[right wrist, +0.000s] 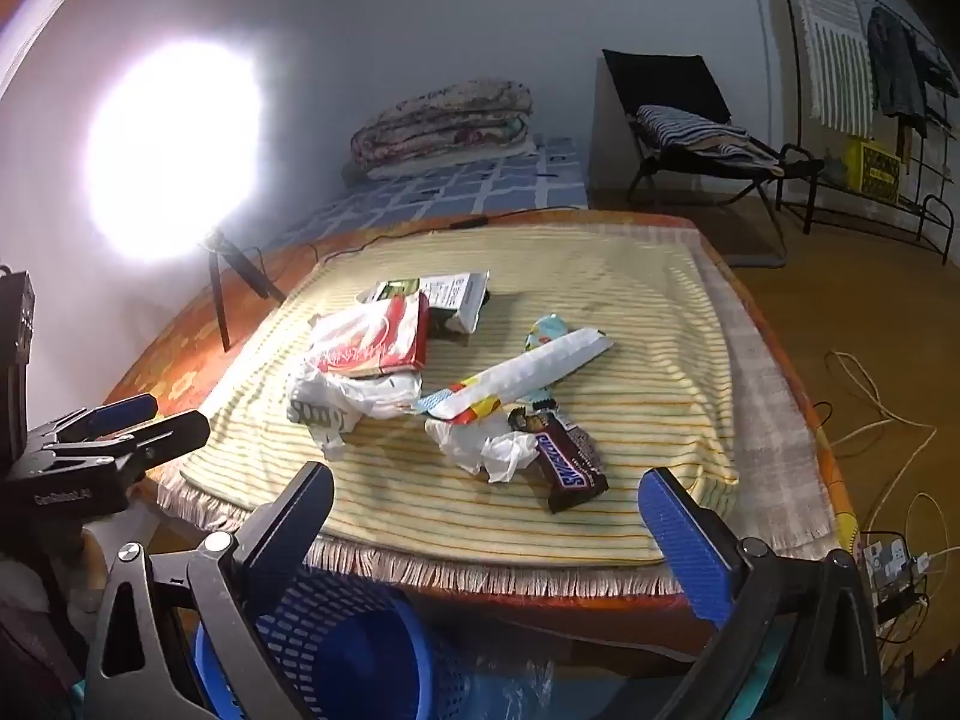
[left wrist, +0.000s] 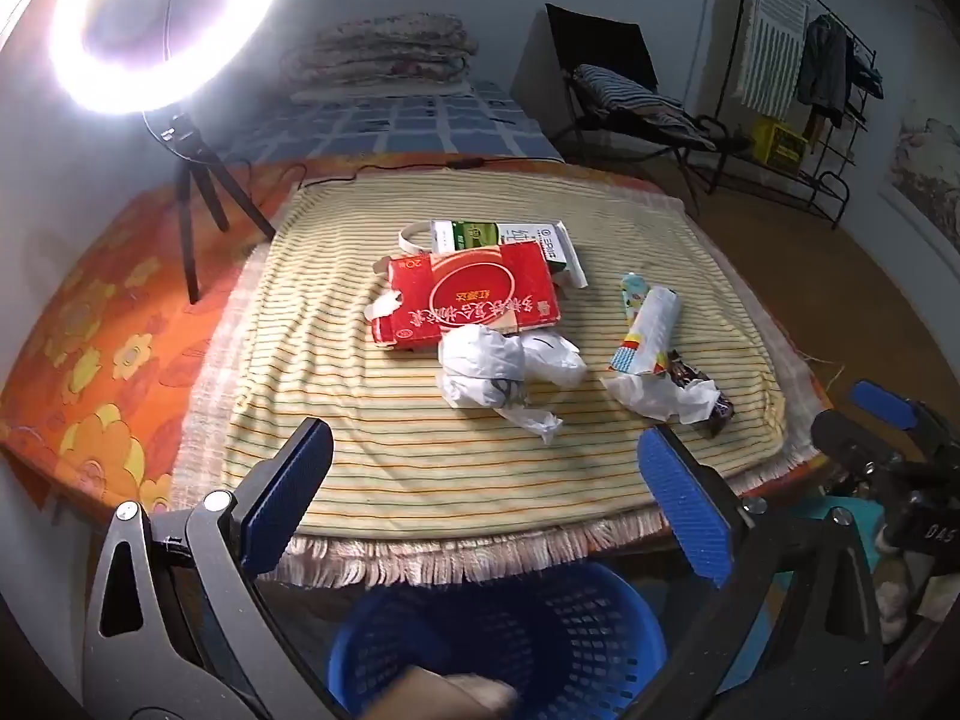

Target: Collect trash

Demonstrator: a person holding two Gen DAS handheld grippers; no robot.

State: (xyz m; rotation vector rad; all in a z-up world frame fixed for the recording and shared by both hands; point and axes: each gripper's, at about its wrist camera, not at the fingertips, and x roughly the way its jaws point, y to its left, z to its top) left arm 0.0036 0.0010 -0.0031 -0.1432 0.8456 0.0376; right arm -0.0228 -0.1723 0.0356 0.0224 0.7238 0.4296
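Note:
Trash lies on a striped yellow cloth (left wrist: 420, 468) on the table: a red carton (left wrist: 474, 306) (right wrist: 372, 336), a green and white box (left wrist: 504, 237) (right wrist: 444, 294), crumpled white plastic (left wrist: 504, 378) (right wrist: 342, 402), a colourful wrapper (left wrist: 648, 324) (right wrist: 522, 372), a white tissue (left wrist: 666, 399) (right wrist: 486, 450) and a Snickers bar (right wrist: 567, 462) (left wrist: 717, 408). A blue mesh basket (left wrist: 498, 642) (right wrist: 336, 642) stands below the table's near edge. My left gripper (left wrist: 486, 504) is open and empty above the basket. My right gripper (right wrist: 486, 540) is open and empty at the near edge.
A ring light (left wrist: 162, 18) on a black tripod (left wrist: 198, 198) stands at the table's back left, its cable along the far edge. A bed with folded quilts (left wrist: 384, 54), a black chair (left wrist: 624, 90) and a clothes rack (left wrist: 810, 72) are behind. Cables (right wrist: 888, 420) lie on the floor at right.

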